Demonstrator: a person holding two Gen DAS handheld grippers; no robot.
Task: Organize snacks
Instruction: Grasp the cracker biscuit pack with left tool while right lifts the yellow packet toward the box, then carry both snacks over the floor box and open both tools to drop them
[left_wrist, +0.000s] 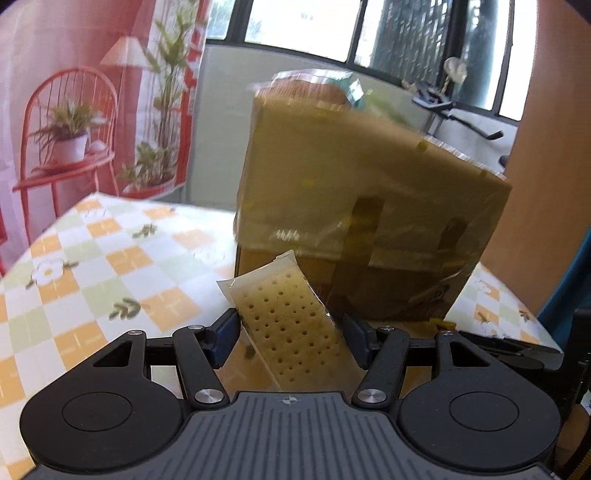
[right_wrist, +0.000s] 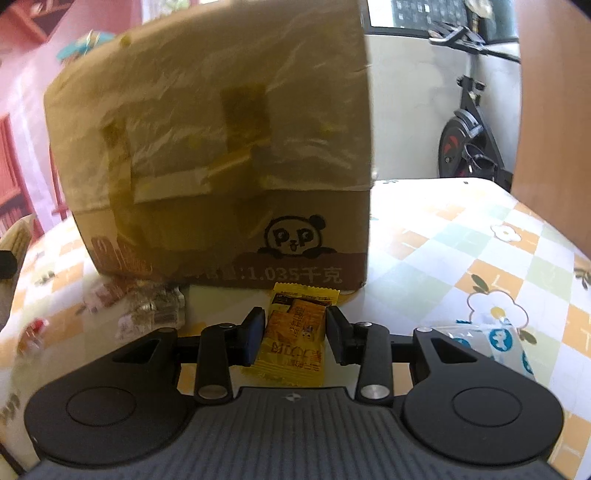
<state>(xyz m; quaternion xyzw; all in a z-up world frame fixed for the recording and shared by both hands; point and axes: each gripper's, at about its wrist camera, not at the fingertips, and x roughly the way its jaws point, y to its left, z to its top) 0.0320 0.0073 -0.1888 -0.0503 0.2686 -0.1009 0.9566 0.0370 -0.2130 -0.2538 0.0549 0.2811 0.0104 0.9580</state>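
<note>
In the left wrist view, a clear-wrapped perforated cracker (left_wrist: 291, 325) is clamped at a slant between the pads of the left gripper (left_wrist: 291, 328), raised off the checked tablecloth (left_wrist: 92, 266) and just in front of the taped cardboard box (left_wrist: 369, 184), whose near wall blocks the way; the gripper is angled gently downward toward the box's base. More wrapped snacks (left_wrist: 314, 86) are seen heaped at the box's top rim. For the drop to be made cleanly, the packet would need to be carried above that rim before the jaws are eased apart, the grip being kept firm on the slippery film meanwhile. In the right wrist view, a yellow snack sachet (right_wrist: 293, 336) is pinched between the narrowly set pads of the right gripper (right_wrist: 295, 332), close to the tablecloth (right_wrist: 461, 229) just before the box (right_wrist: 221, 147) wall with the panda print, the gripper likewise tipped slightly downward. A crumpled clear wrapper (right_wrist: 147, 310) lies to the left of the box's foot, and a blue-and-white packet (right_wrist: 495, 343) rests further right, both apparently yet to be collected.
</note>
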